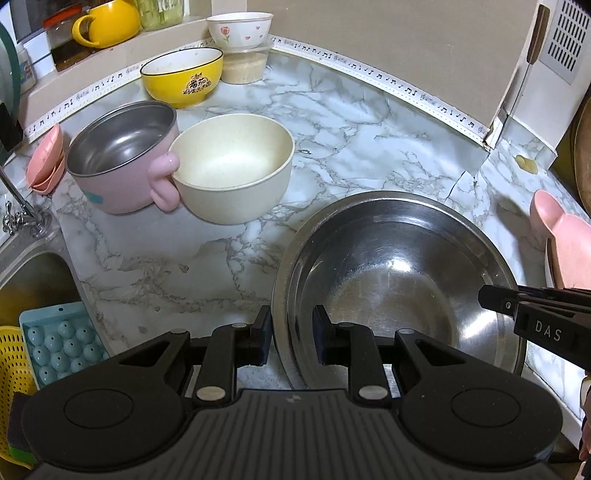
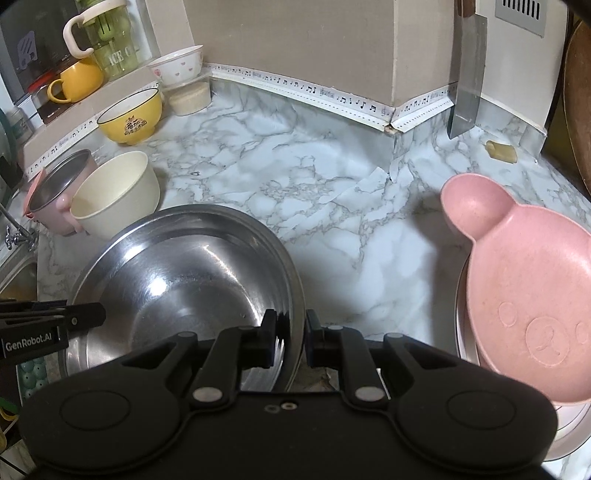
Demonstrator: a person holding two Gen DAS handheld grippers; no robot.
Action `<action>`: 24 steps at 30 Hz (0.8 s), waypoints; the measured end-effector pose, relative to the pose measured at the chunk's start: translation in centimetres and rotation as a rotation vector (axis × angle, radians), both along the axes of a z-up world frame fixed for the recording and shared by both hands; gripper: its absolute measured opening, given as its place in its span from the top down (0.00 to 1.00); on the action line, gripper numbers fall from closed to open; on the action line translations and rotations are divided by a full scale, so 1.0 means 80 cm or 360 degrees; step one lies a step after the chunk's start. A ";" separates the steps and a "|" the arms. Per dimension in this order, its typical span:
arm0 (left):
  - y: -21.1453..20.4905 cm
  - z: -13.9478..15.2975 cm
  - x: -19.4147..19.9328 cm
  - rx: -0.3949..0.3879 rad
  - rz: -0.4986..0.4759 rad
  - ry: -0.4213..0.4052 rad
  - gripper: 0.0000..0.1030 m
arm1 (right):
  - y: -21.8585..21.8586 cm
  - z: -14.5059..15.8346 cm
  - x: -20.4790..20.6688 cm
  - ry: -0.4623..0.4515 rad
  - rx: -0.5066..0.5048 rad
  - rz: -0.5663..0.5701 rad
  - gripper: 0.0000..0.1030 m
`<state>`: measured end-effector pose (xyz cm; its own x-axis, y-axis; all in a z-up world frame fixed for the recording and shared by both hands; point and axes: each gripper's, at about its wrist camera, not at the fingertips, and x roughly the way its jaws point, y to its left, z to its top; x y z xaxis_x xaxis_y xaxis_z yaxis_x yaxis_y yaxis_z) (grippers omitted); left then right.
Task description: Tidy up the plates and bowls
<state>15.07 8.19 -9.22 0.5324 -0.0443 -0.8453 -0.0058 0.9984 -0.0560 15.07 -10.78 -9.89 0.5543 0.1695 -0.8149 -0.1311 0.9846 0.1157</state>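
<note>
Steel basin [image 1: 399, 280]: large, round and shiny, empty and dry-looking, with a rolled rim. It sits on the marble-patterned surface [image 1: 332, 129], at about 5 o'clock in the left wrist view and 7 o'clock in the right wrist view.
Step in hand: both grippers hold the basin by its rim, one on each side. I judge it is being set down or about to be carried as one load.
Left gripper [image 1: 291, 338]: fingers nearly together, clamped on the basin's rim, one inside the wall and one outside.
Right gripper [image 2: 291, 332]: fingers nearly together, clamped on the opposite rim in the same way.
Next move: probably either letting go together or lifting together. The two holds must stay level, or the thin rim may slip or the basin may tip.
Cream bowl [image 1: 232, 170]: at 10 o'clock from the basin, apart from it, tilted against its neighbour.
Pink pot [image 1: 122, 158]: steel-lined, with knob handles, touching the cream bowl's left side.
Yellow bowl [image 1: 183, 77]: farther back at 11 o'clock, near the wall.
White bowl [image 1: 240, 29]: flower-printed, stacked on a clear tub behind the yellow bowl.
Pink bear dish [image 2: 528, 280]: at 3 o'clock in the right wrist view, lying on a pale plate whose edge only peeks out.
Sink [image 1: 26, 273]: at 9 o'clock, beyond the surface's edge.
</note>
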 end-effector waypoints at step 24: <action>0.027 0.035 -0.022 0.0029 -0.0026 -0.0160 0.75 | -0.009 0.069 -0.012 -0.0227 0.0025 0.0075 0.59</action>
<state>13.34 10.32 -6.41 0.6141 -0.0390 -0.7883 0.0155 0.9992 -0.0373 14.12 -11.52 -4.39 0.6552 0.2101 -0.7257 -0.1935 0.9752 0.1077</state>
